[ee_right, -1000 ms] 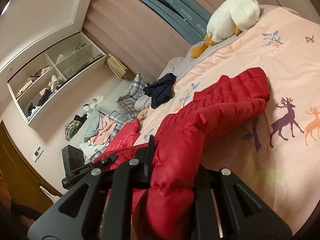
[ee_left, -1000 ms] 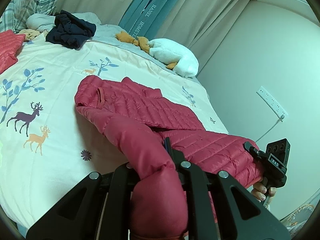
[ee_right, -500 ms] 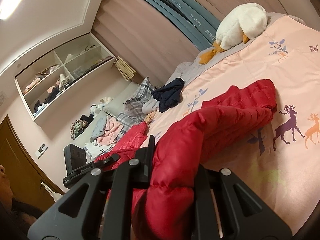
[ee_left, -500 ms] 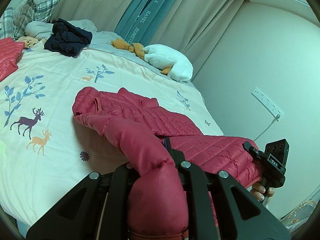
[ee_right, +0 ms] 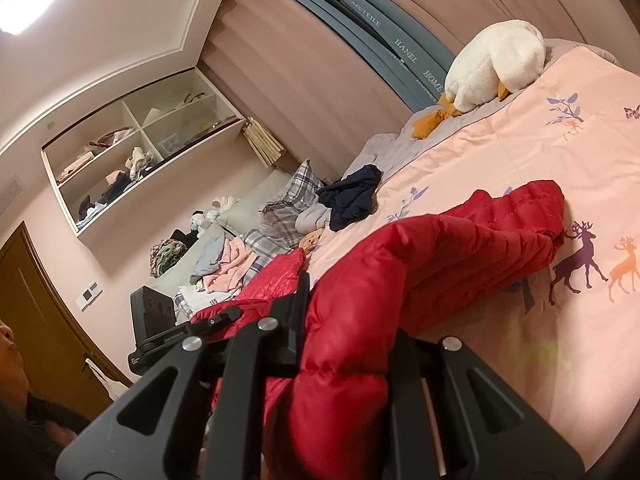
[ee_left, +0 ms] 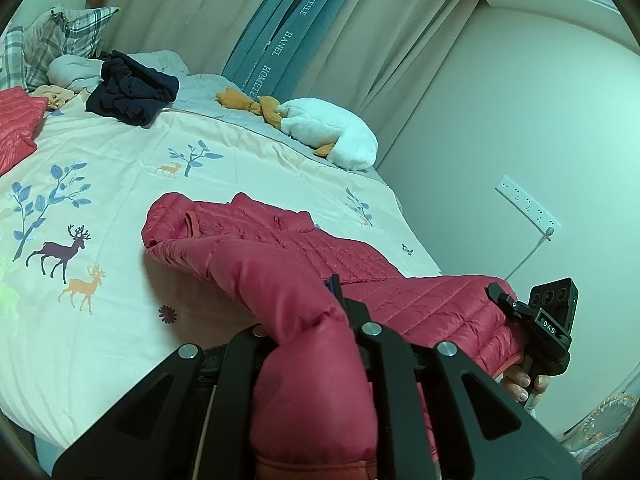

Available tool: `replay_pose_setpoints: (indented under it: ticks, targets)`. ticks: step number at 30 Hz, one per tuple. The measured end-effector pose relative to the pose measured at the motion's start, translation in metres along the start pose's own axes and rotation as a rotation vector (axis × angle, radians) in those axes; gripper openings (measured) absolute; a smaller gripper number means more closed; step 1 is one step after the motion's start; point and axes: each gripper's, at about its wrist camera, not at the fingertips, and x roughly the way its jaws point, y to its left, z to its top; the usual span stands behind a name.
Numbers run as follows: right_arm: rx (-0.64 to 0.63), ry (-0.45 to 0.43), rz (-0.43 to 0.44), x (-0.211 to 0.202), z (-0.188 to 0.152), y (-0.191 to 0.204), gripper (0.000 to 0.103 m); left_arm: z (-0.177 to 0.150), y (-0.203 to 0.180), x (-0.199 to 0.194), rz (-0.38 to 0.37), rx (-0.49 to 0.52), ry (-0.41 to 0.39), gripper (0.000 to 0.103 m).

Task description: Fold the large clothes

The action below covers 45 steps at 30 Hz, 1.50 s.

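A red quilted down jacket point(ee_left: 288, 240) lies on the bed, collar end far from me, with its near part lifted off the sheet. My left gripper point(ee_left: 316, 344) is shut on a bunched fold of the jacket that fills the space between its fingers. My right gripper point(ee_right: 344, 352) is likewise shut on a thick fold of the same jacket point(ee_right: 472, 248). In the left wrist view the right gripper point(ee_left: 536, 328) shows at the right edge of the bed, held by a hand point(ee_left: 520, 384). In the right wrist view the left gripper's body point(ee_right: 172, 328) sits to the left.
The bed sheet point(ee_left: 100, 184) has deer and leaf prints. A dark blue garment point(ee_left: 132, 92), plaid pillows point(ee_left: 52, 40) and a white plush duck point(ee_left: 332, 136) lie at the far side. Another red jacket point(ee_left: 16, 120) is at the left. A wall with a socket point(ee_left: 528, 208) stands right.
Both grippers have risen slightly with the jacket folds still held; the jacket's collar end has slid a little nearer along the sheet.
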Motion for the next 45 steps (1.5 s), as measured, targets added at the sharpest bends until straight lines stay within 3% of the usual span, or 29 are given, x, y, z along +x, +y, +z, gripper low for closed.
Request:
replay_pose_setpoints:
  ticks: [24,45]
  targets:
    - [-0.024,-0.008,0.025,-0.001,0.004,0.0,0.012,0.0,-0.006,-0.012,-0.014,-0.005,-0.006,0.012]
    - [0.032,-0.007,-0.016,0.001,0.001,-0.007,0.013,0.004,-0.004,0.002,0.024,-0.021,0.029,0.013]
